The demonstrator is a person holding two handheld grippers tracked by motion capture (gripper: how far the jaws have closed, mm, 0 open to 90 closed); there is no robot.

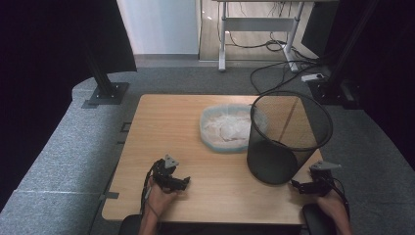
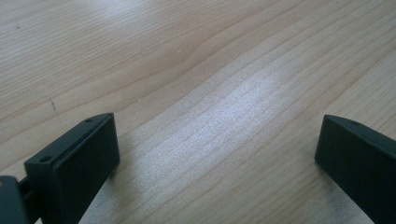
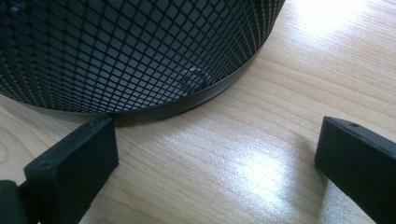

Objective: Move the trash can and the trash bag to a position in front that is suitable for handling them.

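The wooden table [image 1: 161, 127] carries a black mesh wastebasket [image 1: 286, 139], standing upright towards its right side; just beside the basket on its left sits a shallow pale tub [image 1: 210, 138] holding what appears to be crumpled clear plastic [image 1: 226, 126], though the high view is too coarse to be certain of the material.

The left gripper [image 1: 186, 182] rests low at the near left part of the table, held in the person's left hand [image 1: 159, 196]; its own view shows both jaws spread wide with bare wood grain between them; nothing is gripped.

The right gripper [image 1: 296, 185] lies at the near right edge of the table, close to the foot of the wastebasket; its own view shows the jaws standing wide apart, empty, with the basket's base rim just beyond the left jaw; whether that jaw touches the rim cannot be told.
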